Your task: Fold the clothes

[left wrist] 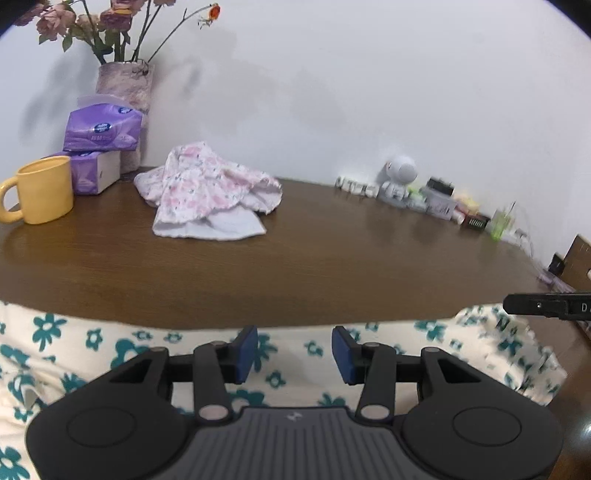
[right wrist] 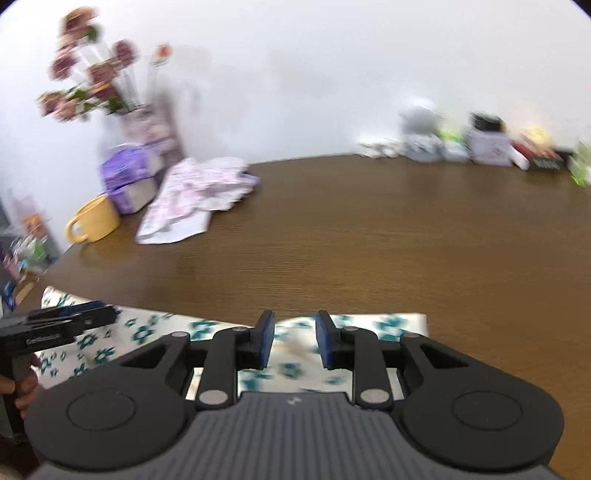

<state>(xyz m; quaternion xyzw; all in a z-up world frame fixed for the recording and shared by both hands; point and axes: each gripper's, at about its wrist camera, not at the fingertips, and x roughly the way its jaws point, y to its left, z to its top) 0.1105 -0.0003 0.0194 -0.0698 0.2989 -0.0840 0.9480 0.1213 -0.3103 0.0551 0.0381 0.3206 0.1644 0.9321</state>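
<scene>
My left tongs (left wrist: 294, 354) and right tongs (right wrist: 294, 340) look alike: matte black linkage arms with silver pivot screws, blue pads (left wrist: 248, 353) on the fingertips, round black caps flanking a ribbed grey housing with a small pale logo.

1. Wooden tabletop (left wrist: 332, 258): brown, glossy, set against a white wall (left wrist: 369, 92).
2. Yellow mug (left wrist: 44, 190): upright at the far left corner, handle facing left.
3. Purple tissue packs (left wrist: 99, 127): two, stacked, just behind and right of the mug; the upper one sits tilted on the lower.
4. Vase (left wrist: 125, 85): behind the tissue packs at the wall edge, holding pink flowers (left wrist: 51, 20).
5. White robot figurine (left wrist: 399, 177): along the far edge toward the right.
6. Small boxes and bottles (left wrist: 443, 206): clustered in a row right of the figurine, along the far edge; details blurred.
</scene>
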